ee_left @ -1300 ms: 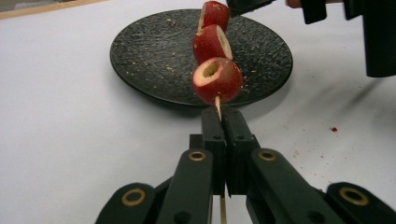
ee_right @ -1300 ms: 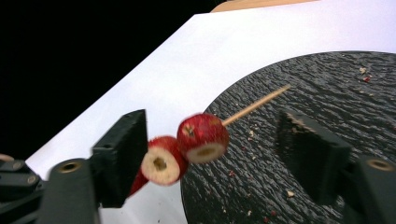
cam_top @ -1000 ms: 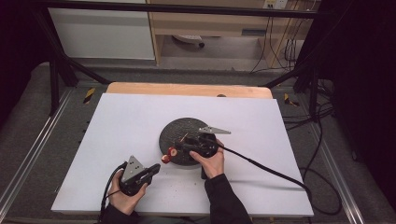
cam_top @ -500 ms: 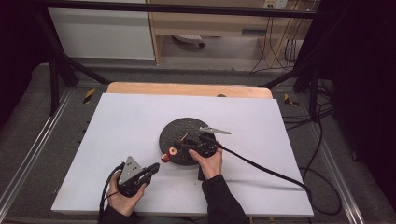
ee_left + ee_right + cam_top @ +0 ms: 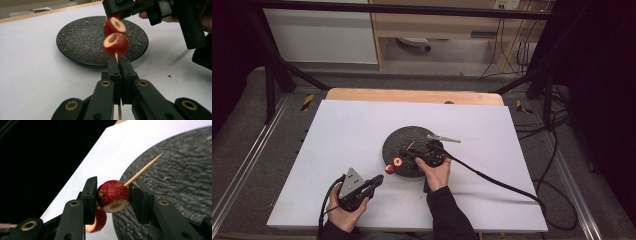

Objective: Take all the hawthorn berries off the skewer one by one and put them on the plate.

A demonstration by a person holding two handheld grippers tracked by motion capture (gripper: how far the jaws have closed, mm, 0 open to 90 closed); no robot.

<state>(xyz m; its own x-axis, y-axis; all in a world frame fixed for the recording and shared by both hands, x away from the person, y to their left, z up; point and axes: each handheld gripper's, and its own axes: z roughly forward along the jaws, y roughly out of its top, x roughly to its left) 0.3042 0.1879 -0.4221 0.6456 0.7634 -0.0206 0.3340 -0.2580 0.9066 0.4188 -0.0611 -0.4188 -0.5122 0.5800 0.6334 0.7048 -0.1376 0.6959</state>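
In the left gripper view, the left gripper [image 5: 119,65] rises from the bottom centre with its two black jaws pressed together on a thin wooden skewer [image 5: 116,56], which runs up between them. Threaded on that skewer just above the jaw tips is a round red cored fruit [image 5: 116,44], and a second red cored fruit [image 5: 114,25] sits right behind it, higher in the frame. At the upper right the right gripper [image 5: 117,11] reaches in; its jaws have just been closing, and in the right gripper view both pads press on the sides of that second fruit [image 5: 113,195], the skewer's pointed end [image 5: 143,170] sticking out toward the upper right. Behind the fruits lies a round, dark, rough-textured plate [image 5: 82,40] on the white table [image 5: 30,62]. In the high view the plate [image 5: 404,137] sits mid-frame
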